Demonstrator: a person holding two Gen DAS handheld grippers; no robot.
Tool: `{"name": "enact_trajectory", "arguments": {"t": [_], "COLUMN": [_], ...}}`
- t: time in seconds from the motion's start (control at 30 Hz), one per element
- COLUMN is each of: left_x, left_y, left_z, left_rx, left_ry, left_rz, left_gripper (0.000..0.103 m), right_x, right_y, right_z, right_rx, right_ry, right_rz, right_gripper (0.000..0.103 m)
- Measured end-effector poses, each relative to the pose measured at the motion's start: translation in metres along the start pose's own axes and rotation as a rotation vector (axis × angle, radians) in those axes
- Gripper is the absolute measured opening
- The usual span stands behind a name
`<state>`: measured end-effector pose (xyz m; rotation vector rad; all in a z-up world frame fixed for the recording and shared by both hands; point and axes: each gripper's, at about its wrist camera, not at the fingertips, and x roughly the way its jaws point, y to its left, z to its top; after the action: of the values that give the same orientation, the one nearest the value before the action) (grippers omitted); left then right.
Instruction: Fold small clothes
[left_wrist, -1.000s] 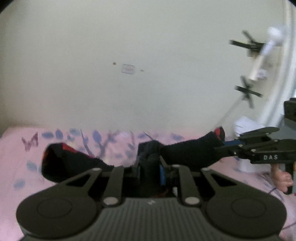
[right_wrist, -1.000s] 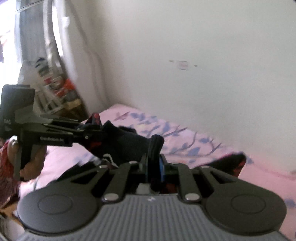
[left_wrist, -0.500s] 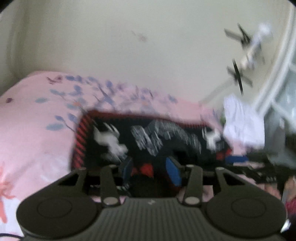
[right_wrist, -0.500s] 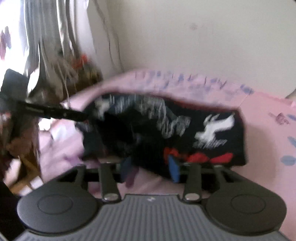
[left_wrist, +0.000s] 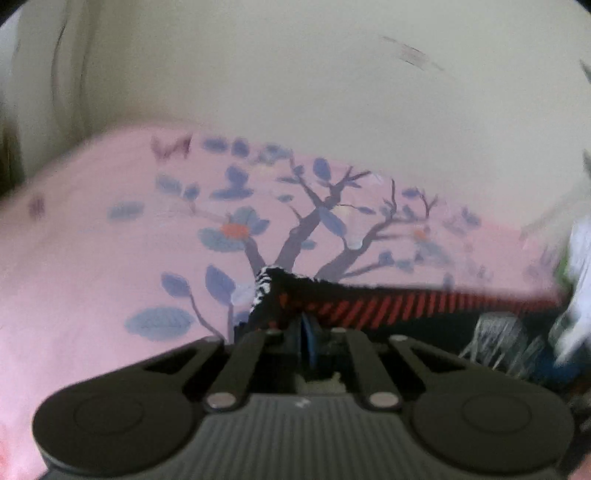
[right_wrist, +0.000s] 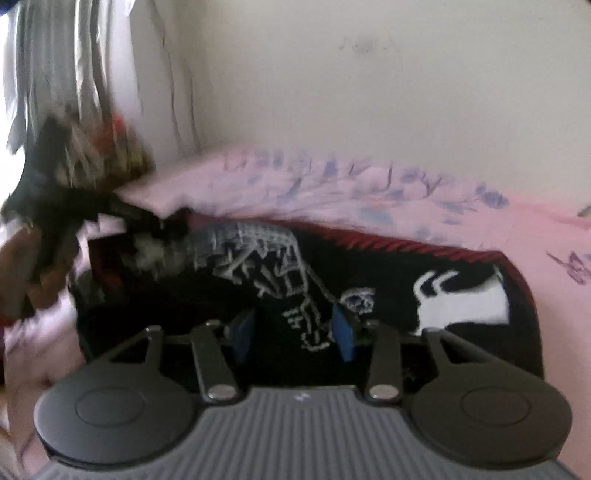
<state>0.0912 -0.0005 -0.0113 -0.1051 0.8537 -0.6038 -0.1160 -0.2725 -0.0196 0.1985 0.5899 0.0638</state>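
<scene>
A small black garment with a red striped hem and white skeleton-animal prints (right_wrist: 388, 280) lies spread on the pink bedsheet. My right gripper (right_wrist: 293, 328) is open, its blue pads (right_wrist: 341, 328) either side of the cloth's near edge. In the left wrist view my left gripper (left_wrist: 306, 332) is shut on a corner of the same garment (left_wrist: 369, 299), lifting its edge so the red hem stretches away to the right. The left gripper (right_wrist: 122, 218) shows blurred at the garment's far left in the right wrist view.
The pink sheet with blue leaves and a dark tree print (left_wrist: 184, 229) covers the bed up to the cream wall (left_wrist: 295, 74). Curtains and cluttered items (right_wrist: 74, 122) stand at the left of the bed. A white object (left_wrist: 580, 280) is at the right.
The garment went from held up bunched between both grippers to spread on the bed. My right gripper opened and let go. My left gripper opened, then shut on a corner.
</scene>
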Motion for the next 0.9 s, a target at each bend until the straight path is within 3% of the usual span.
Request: {"name": "enact_trajectory", "arguments": {"t": [0.03, 0.07, 0.1, 0.17, 0.23, 0.33, 0.43, 0.53, 0.6, 0.7, 0.77, 0.8, 0.83, 0.9], "left_x": [-0.01, -0.02, -0.035, -0.059, -0.079, -0.1, -0.113, -0.12, -0.12, -0.115, -0.102, -0.096, -0.087, -0.083], "left_y": [0.004, 0.004, 0.002, 0.002, 0.004, 0.013, 0.021, 0.024, 0.024, 0.012, 0.002, -0.002, -0.007, -0.014], "left_z": [0.001, -0.001, -0.006, -0.02, -0.034, -0.053, -0.071, -0.085, -0.095, -0.105, -0.109, -0.11, -0.111, -0.111], "left_rx": [-0.037, -0.027, 0.005, 0.051, 0.059, 0.035, 0.013, -0.006, -0.025, 0.003, 0.023, 0.031, 0.038, 0.048], "left_ry": [-0.008, -0.028, -0.057, -0.095, -0.104, -0.088, -0.073, -0.035, -0.005, 0.03, 0.073, 0.093, 0.115, 0.108], "left_rz": [-0.035, -0.049, -0.055, -0.06, -0.072, -0.111, -0.13, -0.176, -0.237, -0.29, -0.308, -0.305, -0.29, -0.297], "left_gripper": [0.006, 0.013, 0.025, 0.043, 0.043, 0.043, 0.046, 0.047, 0.047, 0.047, 0.047, 0.047, 0.047, 0.048], "right_x": [-0.008, -0.02, -0.032, -0.054, -0.067, -0.069, -0.056, -0.037, -0.03, -0.029, -0.025, -0.02, -0.016, -0.015], "right_y": [0.0, 0.004, 0.008, 0.023, 0.049, 0.098, 0.132, 0.146, 0.144, 0.128, 0.121, 0.118, 0.113, 0.105], "right_z": [0.003, 0.003, 0.003, 0.002, 0.0, -0.011, -0.031, -0.043, -0.036, -0.013, -0.004, -0.001, 0.001, 0.005], "right_rx": [0.016, -0.001, -0.033, -0.105, -0.229, -0.527, -0.813, -0.996, -0.983, -0.828, -0.737, -0.711, -0.682, -0.634], "right_ry": [-0.008, -0.045, -0.071, -0.09, -0.093, -0.075, -0.039, 0.026, 0.052, 0.063, 0.065, 0.082, 0.099, 0.107], "right_rz": [0.0, 0.008, 0.031, 0.106, 0.161, 0.211, 0.212, 0.189, 0.177, 0.204, 0.177, 0.168, 0.158, 0.158], "right_gripper": [0.038, 0.044, 0.057, 0.063, 0.065, 0.069, 0.069, 0.069, 0.069, 0.068, 0.051, 0.03, 0.0, 0.0]}}
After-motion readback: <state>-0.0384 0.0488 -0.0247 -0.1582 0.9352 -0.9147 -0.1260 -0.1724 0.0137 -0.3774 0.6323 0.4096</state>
